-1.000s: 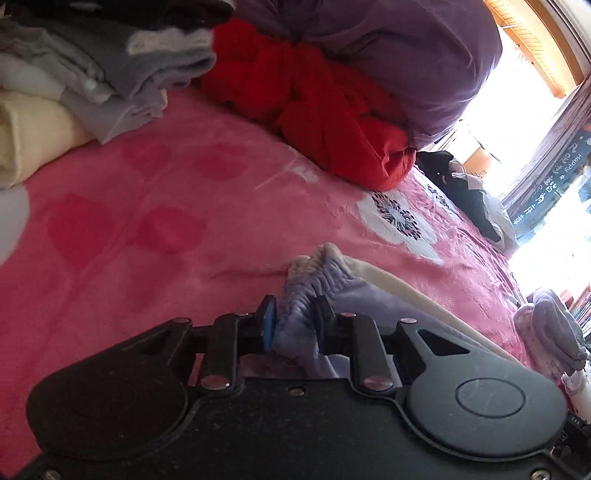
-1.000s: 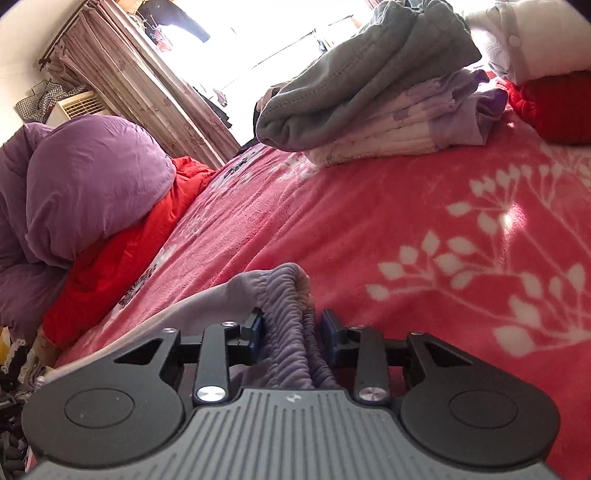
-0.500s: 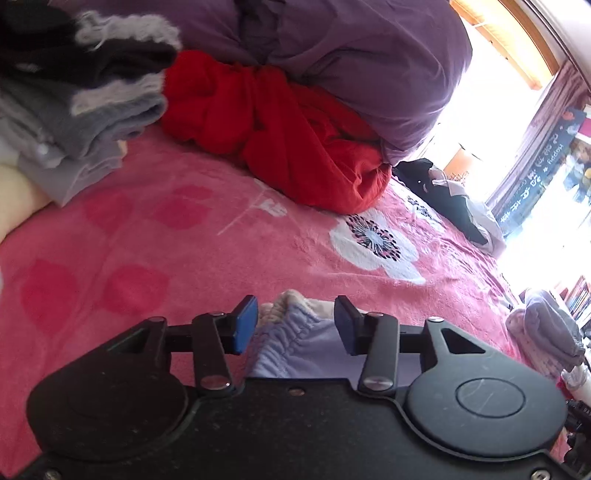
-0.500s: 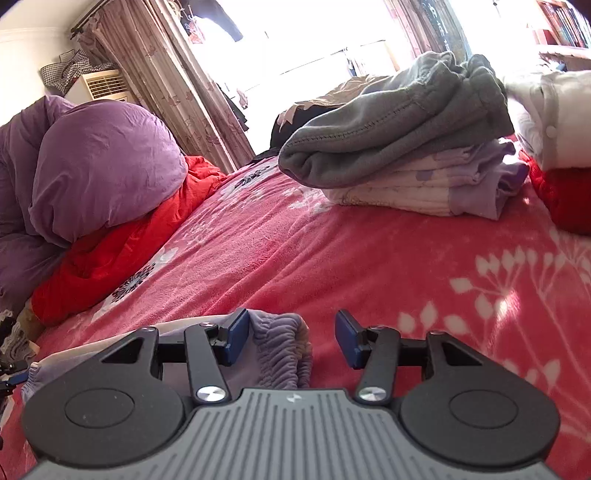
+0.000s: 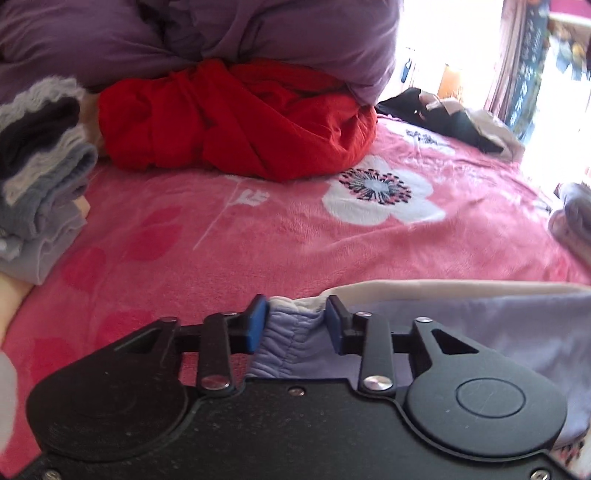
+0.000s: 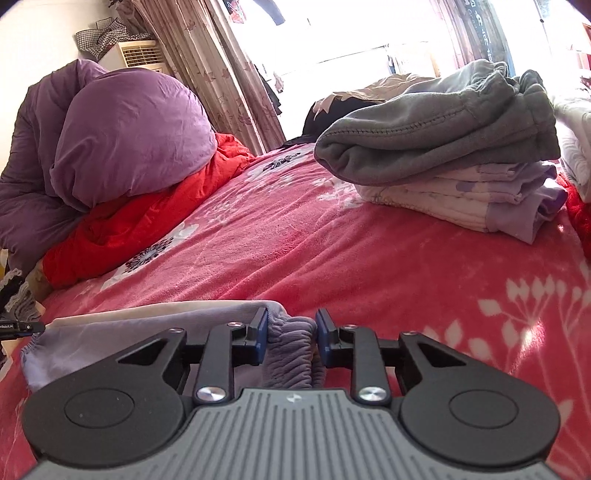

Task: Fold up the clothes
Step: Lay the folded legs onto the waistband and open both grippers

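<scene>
Left wrist view: the left claw [image 5: 295,326] sits low over the pink bed blanket [image 5: 295,236], its blue pads partly apart with the gathered waistband of the lilac garment [image 5: 480,325] bunched between them. The fabric fills the gap and touches both pads, so it looks like a light pinch, but I cannot tell if the grip is firm. The garment lies flat on the blanket, spreading away from the claw toward the right edge, cream lining showing along its far hem. Beyond the garment, a red bundle [image 5: 236,122] lies under a purple duvet [image 5: 207,33]; a stack of folded grey clothes [image 5: 40,166] sits to the garment's far left.

Right wrist view: the right claw [image 6: 289,332] is likewise part-open around the ribbed elastic at the garment's [image 6: 110,332] other waistband corner, cloth pressed against both pads. Holding the two corners probably keeps the waistband stretched straight so the piece can be folded squarely. Past the garment, to its right, a folded pile topped by a grey sweatshirt [image 6: 436,140] rests well apart, likely the destination for finished items.
</scene>
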Action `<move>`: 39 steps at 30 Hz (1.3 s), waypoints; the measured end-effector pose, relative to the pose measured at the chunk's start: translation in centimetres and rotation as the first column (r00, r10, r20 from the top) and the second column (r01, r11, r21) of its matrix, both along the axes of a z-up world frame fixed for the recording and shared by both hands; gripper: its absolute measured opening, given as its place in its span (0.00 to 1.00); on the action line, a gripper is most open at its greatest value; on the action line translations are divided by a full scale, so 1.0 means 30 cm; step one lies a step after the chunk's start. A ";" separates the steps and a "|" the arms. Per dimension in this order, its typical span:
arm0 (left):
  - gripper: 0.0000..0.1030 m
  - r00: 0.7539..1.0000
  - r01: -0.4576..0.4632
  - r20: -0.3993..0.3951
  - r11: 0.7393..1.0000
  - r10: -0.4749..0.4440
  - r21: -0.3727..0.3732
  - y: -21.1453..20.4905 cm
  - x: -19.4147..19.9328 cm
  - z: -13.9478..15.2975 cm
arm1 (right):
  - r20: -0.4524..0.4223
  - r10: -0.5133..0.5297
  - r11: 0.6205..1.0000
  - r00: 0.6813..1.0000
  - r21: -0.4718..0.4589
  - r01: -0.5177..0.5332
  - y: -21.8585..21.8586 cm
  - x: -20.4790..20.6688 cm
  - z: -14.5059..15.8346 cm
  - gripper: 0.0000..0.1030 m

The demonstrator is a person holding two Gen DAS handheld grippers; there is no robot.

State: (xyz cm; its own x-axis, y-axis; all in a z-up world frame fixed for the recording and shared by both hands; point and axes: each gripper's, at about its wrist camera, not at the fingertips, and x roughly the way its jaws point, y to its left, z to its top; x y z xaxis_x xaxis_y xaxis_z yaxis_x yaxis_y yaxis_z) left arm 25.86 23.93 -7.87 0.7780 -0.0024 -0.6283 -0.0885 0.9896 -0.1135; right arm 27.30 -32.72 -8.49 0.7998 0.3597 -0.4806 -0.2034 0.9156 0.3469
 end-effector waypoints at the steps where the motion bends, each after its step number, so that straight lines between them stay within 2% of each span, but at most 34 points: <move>1: 0.24 1.000 0.007 0.007 1.000 -0.008 0.021 -0.008 -0.004 0.004 | 0.016 0.000 1.000 1.000 -0.019 0.001 0.009 -0.007 0.007 0.25; 5: 0.21 0.998 0.035 0.055 0.992 -0.042 0.122 -0.052 -0.028 0.032 | 0.067 0.002 0.997 0.998 -0.073 0.003 0.034 -0.030 0.030 0.24; 11: 0.21 0.980 0.021 0.193 0.989 -0.049 0.149 -0.071 -0.119 0.092 | 0.138 -0.005 0.994 0.990 -0.110 0.020 0.048 -0.075 0.074 0.24; 15: 0.21 0.978 -0.007 0.208 0.992 -0.020 0.127 -0.074 -0.205 0.120 | 0.169 -0.024 0.993 0.985 -0.108 0.043 0.047 -0.126 0.087 0.24; 21: 0.21 0.976 -0.043 0.218 0.996 0.025 0.081 -0.091 -0.358 0.165 | 0.214 -0.061 0.991 0.975 -0.105 0.085 0.038 -0.274 0.120 0.24; 26: 0.21 0.979 -0.067 0.195 0.996 0.055 0.057 -0.105 -0.519 0.167 | 0.208 -0.085 0.991 0.974 -0.081 0.104 0.021 -0.417 0.130 0.24; 31: 0.21 0.988 -0.065 0.143 0.997 0.057 0.052 -0.117 -0.639 0.163 | 0.178 -0.081 0.988 0.981 -0.114 0.102 0.040 -0.549 0.119 0.24; 36: 0.23 0.999 -0.014 0.053 0.996 0.009 0.093 -0.142 -0.719 0.141 | 0.087 -0.077 0.988 0.993 -0.129 0.088 0.047 -0.626 0.097 0.25; 39: 0.25 1.000 -0.002 0.019 0.996 0.000 0.088 -0.143 -0.763 0.147 | 0.014 -0.095 0.977 0.995 -0.190 0.096 0.059 -0.666 0.072 0.32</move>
State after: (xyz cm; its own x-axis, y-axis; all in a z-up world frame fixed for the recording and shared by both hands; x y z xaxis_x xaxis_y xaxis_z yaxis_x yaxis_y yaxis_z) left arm 2.96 19.64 -3.46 0.7899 0.0526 -0.6110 -0.0880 0.9957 -0.0279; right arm 7.31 -30.95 -6.33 0.8282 0.1840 -0.5293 -0.1132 0.9800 0.1636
